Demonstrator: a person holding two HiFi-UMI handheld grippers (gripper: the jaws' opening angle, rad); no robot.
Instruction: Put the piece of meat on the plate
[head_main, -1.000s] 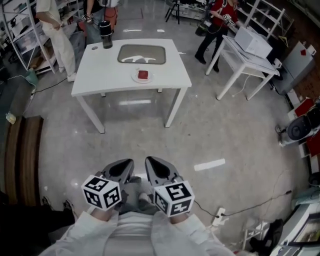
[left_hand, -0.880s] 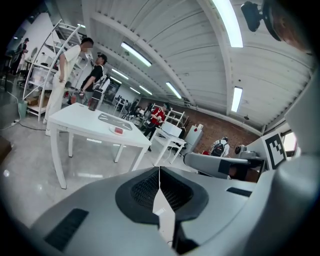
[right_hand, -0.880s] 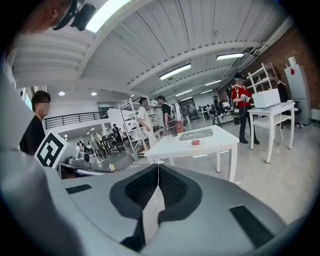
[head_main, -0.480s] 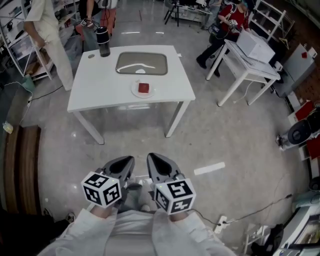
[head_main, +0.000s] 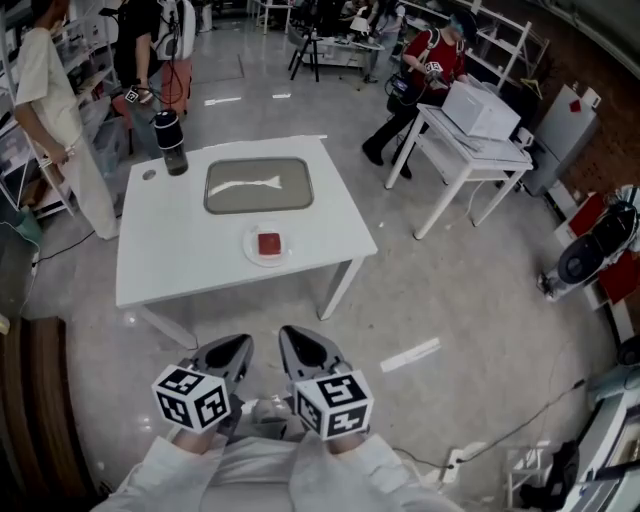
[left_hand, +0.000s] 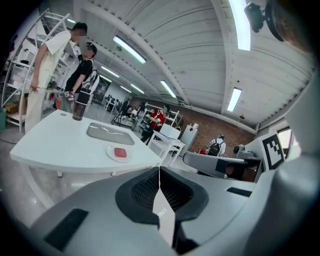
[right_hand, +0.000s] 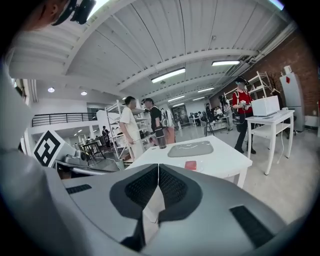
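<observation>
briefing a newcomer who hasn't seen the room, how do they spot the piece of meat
Find the big white table mid-floor. Toward its near edge, just in front of the grey tray, sits a small round white plate. The piece of meat is the red square block on it, the only red thing on the tabletop.

Two tables (head_main: 160, 270) (head_main: 500, 150), one plate (head_main: 250, 248), one piece of meat (head_main: 269, 243), one tray (head_main: 215, 200).

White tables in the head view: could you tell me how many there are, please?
2. One table stands just ahead, carrying a plate, tray and bottle; the other table stands farther right, with a white box on it. More may be hidden among the background clutter.
</observation>
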